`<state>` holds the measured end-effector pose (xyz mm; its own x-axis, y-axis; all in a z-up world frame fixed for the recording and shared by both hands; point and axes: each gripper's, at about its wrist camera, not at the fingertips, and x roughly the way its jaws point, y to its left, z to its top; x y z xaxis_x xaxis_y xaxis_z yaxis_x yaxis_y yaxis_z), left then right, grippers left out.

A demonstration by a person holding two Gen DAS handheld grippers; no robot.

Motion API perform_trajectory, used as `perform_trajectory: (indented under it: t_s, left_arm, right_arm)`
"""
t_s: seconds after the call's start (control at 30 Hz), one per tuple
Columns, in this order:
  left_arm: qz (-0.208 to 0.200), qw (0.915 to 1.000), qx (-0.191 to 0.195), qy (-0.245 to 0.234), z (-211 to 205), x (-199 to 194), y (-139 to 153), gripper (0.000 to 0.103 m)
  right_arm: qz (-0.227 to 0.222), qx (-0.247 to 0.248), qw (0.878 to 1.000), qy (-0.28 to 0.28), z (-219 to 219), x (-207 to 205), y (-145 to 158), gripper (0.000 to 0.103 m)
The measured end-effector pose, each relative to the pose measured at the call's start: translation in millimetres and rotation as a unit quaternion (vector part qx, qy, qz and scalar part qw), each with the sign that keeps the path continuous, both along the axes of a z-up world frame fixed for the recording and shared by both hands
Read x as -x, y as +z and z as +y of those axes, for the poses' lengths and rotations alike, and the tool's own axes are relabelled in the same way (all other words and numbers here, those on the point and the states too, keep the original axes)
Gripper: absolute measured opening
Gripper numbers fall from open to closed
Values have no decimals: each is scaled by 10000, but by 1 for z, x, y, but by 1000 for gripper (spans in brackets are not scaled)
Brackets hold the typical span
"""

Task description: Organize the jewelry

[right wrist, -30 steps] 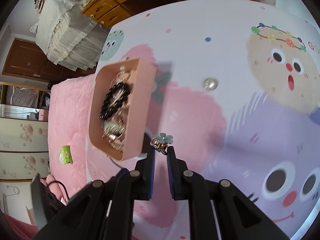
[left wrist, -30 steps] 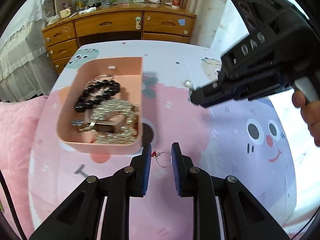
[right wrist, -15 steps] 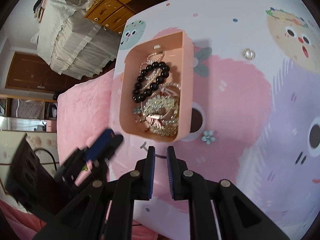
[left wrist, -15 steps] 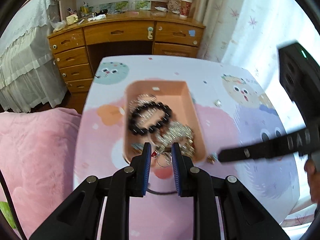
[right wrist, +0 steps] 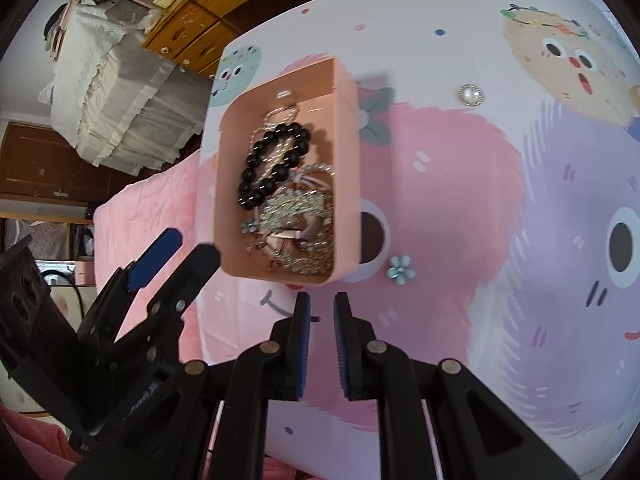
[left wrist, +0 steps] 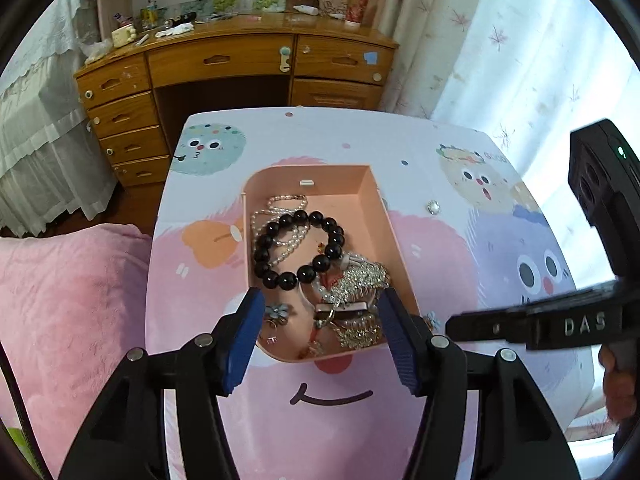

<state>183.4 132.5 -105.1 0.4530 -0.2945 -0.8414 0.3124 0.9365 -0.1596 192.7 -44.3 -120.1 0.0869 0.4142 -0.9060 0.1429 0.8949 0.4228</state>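
Observation:
A pink tray (left wrist: 370,184) (right wrist: 344,128) on the cartoon tablecloth holds a black bead bracelet (left wrist: 298,250) (right wrist: 272,168), pearl strands, silver chains and a small blue flower piece (left wrist: 277,313). My left gripper (left wrist: 320,320) is open and empty above the tray's near end. My right gripper (right wrist: 319,312) is nearly closed and empty, just short of the tray's near wall. A blue flower earring (right wrist: 400,267) lies on the cloth right of the tray. A round pearl brooch (left wrist: 434,207) (right wrist: 470,95) lies further right.
The table (left wrist: 400,136) stands beside a pink bed (left wrist: 68,300) on the left. A wooden desk with drawers (left wrist: 224,64) is behind it. A white curtain (left wrist: 520,60) hangs at the right. The right gripper's body (left wrist: 560,320) reaches in low right in the left wrist view.
My left gripper opened over the tray and the hoop earring with red charm is no longer between its fingers. The right gripper earlier let go of the blue flower earring beside the tray.

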Motion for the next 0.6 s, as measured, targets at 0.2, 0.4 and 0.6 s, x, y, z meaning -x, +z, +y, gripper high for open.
perform_trajectory:
  t_s: [0.2, 0.4, 0.6]
  left_arm:
    - [173, 9998, 93, 101, -7, 7, -3, 58]
    - [412, 9986, 242, 237, -30, 29, -8, 58]
    - [582, 9967, 325, 473, -62, 46, -18, 58]
  right_arm:
    - [-132, 205, 9997, 52, -16, -2, 4, 12]
    - [-650, 623, 9956, 264, -42, -5, 16, 12]
    - [-1321, 1058, 9818, 863, -67, -13, 26, 23]
